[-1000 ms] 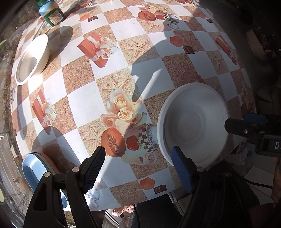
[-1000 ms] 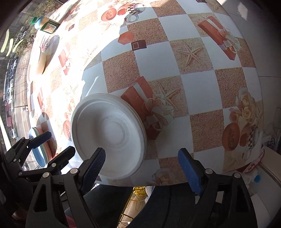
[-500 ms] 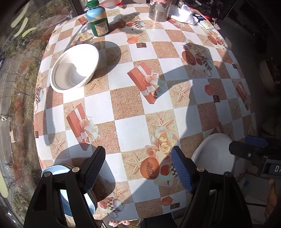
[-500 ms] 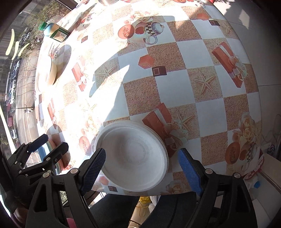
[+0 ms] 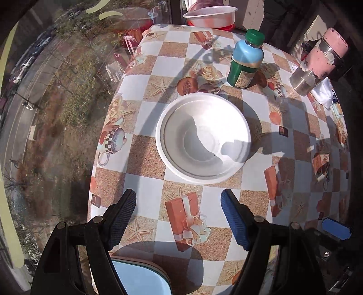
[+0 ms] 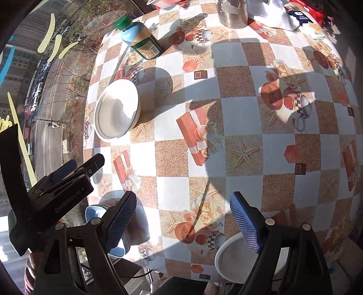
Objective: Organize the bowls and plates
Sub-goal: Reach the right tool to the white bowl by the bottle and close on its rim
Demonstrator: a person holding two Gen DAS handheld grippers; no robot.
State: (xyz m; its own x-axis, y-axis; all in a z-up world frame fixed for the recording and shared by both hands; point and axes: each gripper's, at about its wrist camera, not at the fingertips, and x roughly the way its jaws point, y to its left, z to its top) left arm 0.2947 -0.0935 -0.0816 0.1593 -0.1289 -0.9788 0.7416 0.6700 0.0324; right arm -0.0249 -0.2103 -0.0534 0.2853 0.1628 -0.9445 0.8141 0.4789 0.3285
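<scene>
A white bowl [image 5: 204, 138] sits on the patterned table, straight ahead of my open, empty left gripper [image 5: 178, 217]; it also shows in the right wrist view [image 6: 116, 109] at the table's left side. A blue plate on a brownish one [image 5: 138, 279] lies under the left gripper at the near edge, and shows in the right wrist view [image 6: 96, 210]. A white plate [image 6: 229, 258] lies at the near edge, partly behind my right finger. My right gripper [image 6: 183, 222] is open and empty above the table. The left gripper [image 6: 68, 174] shows at its left.
A green-capped bottle [image 5: 246, 61] stands behind the bowl. A pink-topped metal container [image 5: 317, 61] and a white cloth [image 5: 324, 90] are at the far right. A pink basin [image 5: 211, 14] sits beyond the table. A window borders the table's left edge [image 5: 97, 158].
Both grippers have swung up and left across the table. The left now faces the white bowl; the white plate has dropped to the bottom of the right wrist view. Both stay open.
</scene>
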